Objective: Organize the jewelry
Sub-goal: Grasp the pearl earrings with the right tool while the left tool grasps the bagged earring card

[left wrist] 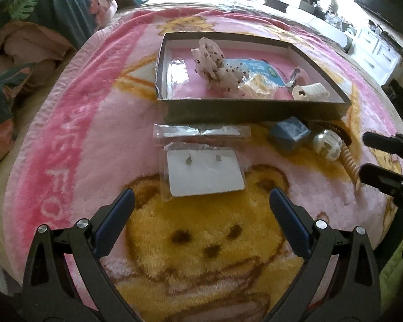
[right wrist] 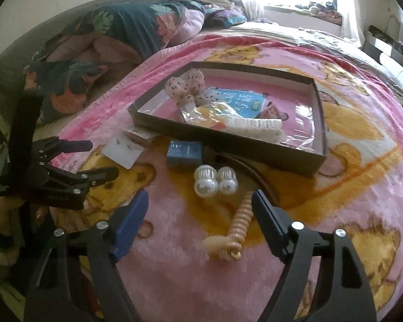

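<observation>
The left claw (left wrist: 201,201) stands spread over the pink bear blanket (left wrist: 75,139) on the bed, nothing between its blue pads. Just ahead of its tips lies a white earring card (left wrist: 205,173) in a clear sleeve, two small studs pinned to it; beyond that, a second clear packet (left wrist: 201,132), and farther still the shallow dark box (left wrist: 255,110) holding a spotted fabric piece (left wrist: 209,59), a blue printed card and pale hair pieces. Only this view shows the studs plainly.

The right claw (right wrist: 200,201) is also spread, pinching nothing. A ribbed cream hair clip (right wrist: 236,228) lies on the blanket between its fingers, nearer the right one, which it meets near the tip — whether it truly touches there I cannot tell. Just ahead sit two pearl-tipped ornaments (right wrist: 215,181), side by side; the left view shows them as a single blurred shape. Beyond them a small blue box (right wrist: 185,153) rests against the dark box's near wall. Off to the left of this claw, the other claw hangs above the earring card, a hand (right wrist: 2,214) behind it.
</observation>
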Available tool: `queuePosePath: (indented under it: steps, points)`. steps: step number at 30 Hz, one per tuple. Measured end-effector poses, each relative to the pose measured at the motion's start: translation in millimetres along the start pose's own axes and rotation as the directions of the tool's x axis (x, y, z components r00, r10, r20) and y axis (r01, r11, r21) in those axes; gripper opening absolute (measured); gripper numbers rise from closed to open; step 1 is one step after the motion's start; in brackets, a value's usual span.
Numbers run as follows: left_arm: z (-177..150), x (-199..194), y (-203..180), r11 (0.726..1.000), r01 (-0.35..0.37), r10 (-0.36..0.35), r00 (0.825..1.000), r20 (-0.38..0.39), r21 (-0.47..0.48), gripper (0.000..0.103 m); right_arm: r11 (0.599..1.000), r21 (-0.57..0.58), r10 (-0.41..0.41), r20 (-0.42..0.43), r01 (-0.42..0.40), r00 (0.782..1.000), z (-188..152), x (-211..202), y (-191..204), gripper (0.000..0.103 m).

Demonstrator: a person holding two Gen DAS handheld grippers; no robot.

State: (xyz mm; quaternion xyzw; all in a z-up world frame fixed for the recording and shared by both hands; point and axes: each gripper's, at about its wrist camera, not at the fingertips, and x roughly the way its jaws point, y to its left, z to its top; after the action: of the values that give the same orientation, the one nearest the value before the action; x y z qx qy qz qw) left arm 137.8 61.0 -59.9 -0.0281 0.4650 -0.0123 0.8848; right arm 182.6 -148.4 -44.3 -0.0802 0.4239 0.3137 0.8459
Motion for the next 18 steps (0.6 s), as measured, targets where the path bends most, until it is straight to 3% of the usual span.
queuePosePath:
  steps: [9, 15, 18]
  points:
    - [4, 7, 0, 1.000, 0.002, -0.002, 1.000, 0.004, 0.001, 0.094, 0.999, -0.036, -0.033, -0.069, 0.031, 0.997, 9, 34, -2, 0.059]
    - [7, 11, -2, 1.000, 0.008, -0.008, 1.000, 0.006, 0.001, 0.094, 0.999, -0.030, -0.038, -0.097, 0.036, 0.994, 10, 51, -7, 0.044]
    - [10, 16, -3, 1.000, 0.015, -0.015, 1.000, 0.003, 0.003, 0.094, 0.999, -0.031, -0.034, -0.085, 0.031, 0.996, 7, 52, -9, 0.043]
